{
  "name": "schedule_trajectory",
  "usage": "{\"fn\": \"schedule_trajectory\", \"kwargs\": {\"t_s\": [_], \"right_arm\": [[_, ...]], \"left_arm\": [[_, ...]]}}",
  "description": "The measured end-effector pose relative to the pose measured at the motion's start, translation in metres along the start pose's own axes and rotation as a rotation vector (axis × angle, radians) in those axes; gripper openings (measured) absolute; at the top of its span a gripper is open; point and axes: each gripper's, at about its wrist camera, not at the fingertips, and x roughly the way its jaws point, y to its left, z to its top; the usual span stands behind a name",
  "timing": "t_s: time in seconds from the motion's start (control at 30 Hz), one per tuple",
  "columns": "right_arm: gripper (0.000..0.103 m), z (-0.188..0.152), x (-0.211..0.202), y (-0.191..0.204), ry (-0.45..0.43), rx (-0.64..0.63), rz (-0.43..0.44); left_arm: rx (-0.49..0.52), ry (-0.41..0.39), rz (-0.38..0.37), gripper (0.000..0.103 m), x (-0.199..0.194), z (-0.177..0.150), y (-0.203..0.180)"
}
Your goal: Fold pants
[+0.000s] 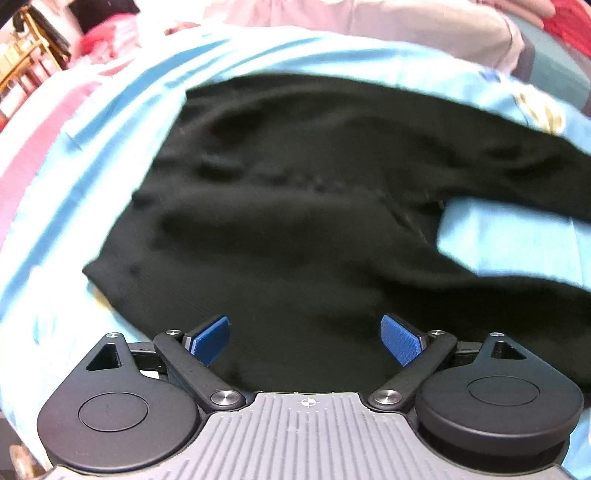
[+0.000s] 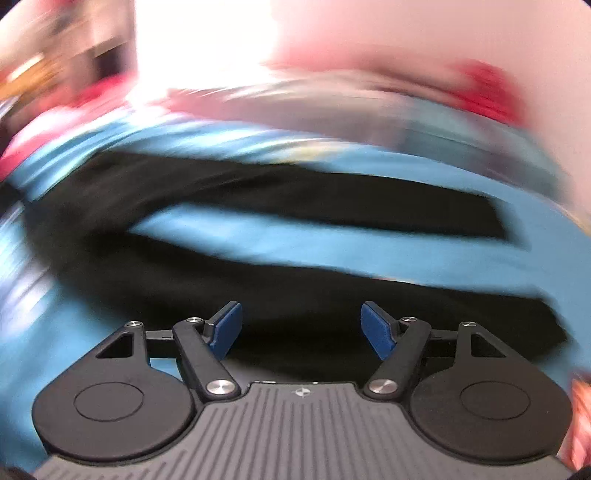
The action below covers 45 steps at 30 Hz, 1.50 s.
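Black pants [image 1: 280, 206] lie spread flat on a light blue bedsheet [image 1: 110, 122]. In the left wrist view the waist end is near me and the two legs part at the right. My left gripper [image 1: 306, 334] is open and empty, just above the near edge of the waist part. In the blurred right wrist view the pants [image 2: 258, 288] show as two legs with blue sheet [image 2: 295, 240] between them. My right gripper [image 2: 301, 325] is open and empty over the nearer leg.
Pink and red bedding [image 1: 332, 14] lies piled beyond the sheet's far edge. A wooden shelf [image 1: 22, 55] stands at the far left. The sheet has pink stripes [image 1: 33, 147] at the left. The right wrist view is motion-blurred.
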Motion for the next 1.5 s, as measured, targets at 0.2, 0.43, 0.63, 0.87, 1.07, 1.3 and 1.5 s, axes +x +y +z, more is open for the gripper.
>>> {"fn": "schedule_trajectory", "kwargs": {"t_s": [0.2,0.43,0.63,0.87,1.07,1.3,1.5], "right_arm": [[0.067,0.011,0.043,0.096,0.040,-0.365,0.208],[0.009,0.018,0.070,0.096,0.124,-0.249,0.185],[0.010,0.015,0.049,0.109,0.116,-0.397,0.181],[0.051,0.045,0.096,0.171,0.045,-0.475,0.292],[0.009,0.051,0.099,0.185,0.215,-0.525,0.502],[0.051,0.110,0.131,0.215,0.057,-0.461,0.534],[0.022,0.105,0.187,0.264,0.180,-0.375,0.695]], "left_arm": [[-0.013,0.029,0.032,0.103,0.031,0.016,0.010],[-0.011,0.018,0.013,0.103,0.035,-0.008,0.038],[-0.011,-0.003,0.021,0.103,0.028,-0.017,0.061],[-0.117,-0.039,0.024,0.103,0.016,-0.014,0.094],[-0.178,-0.038,0.064,0.103,0.012,-0.023,0.133],[-0.320,-0.025,0.086,0.103,0.012,-0.036,0.171],[-0.363,-0.048,0.131,0.103,-0.009,-0.053,0.188]]}}
